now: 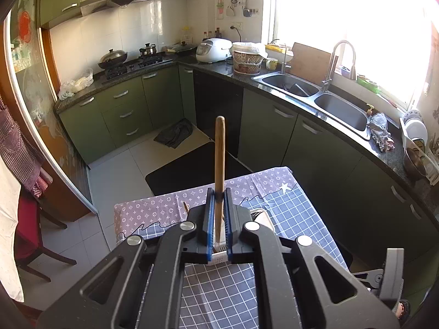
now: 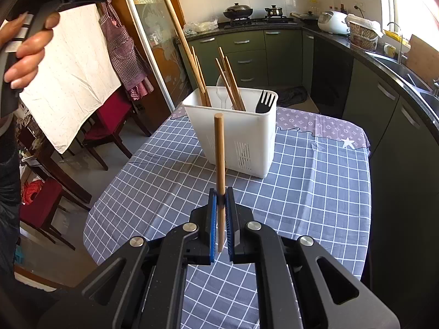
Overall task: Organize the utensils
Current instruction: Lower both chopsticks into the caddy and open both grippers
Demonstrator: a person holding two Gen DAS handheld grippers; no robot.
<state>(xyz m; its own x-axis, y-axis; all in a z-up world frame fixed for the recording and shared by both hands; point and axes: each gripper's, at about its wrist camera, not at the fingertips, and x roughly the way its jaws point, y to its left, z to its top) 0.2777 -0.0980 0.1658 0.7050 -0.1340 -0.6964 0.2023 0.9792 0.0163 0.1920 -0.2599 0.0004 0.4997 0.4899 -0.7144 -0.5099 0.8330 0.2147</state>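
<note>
Each hand held one wooden chopstick, and both tongs were closed tight on them. The left tongs gripped a chopstick that stood up past the fingertips, high above the desk; in the right wrist view that tool hung at the upper left, in the person's hand, with its long stick slanting down toward the holder. The right tongs pinched the second chopstick near its lower part, upright and just in front of the white holder.

The holder stood on the checked cloth and already carried several chopsticks, a pale spoon and a black fork. No loose utensils showed on the cloth.

The step in hand looked like the drop-off — sticks carried, not yet stowed. Next, each stick would need its tip steered over the rim, beside the others, and lowered well inside before release — otherwise it could tip out or knock the holder.
</note>
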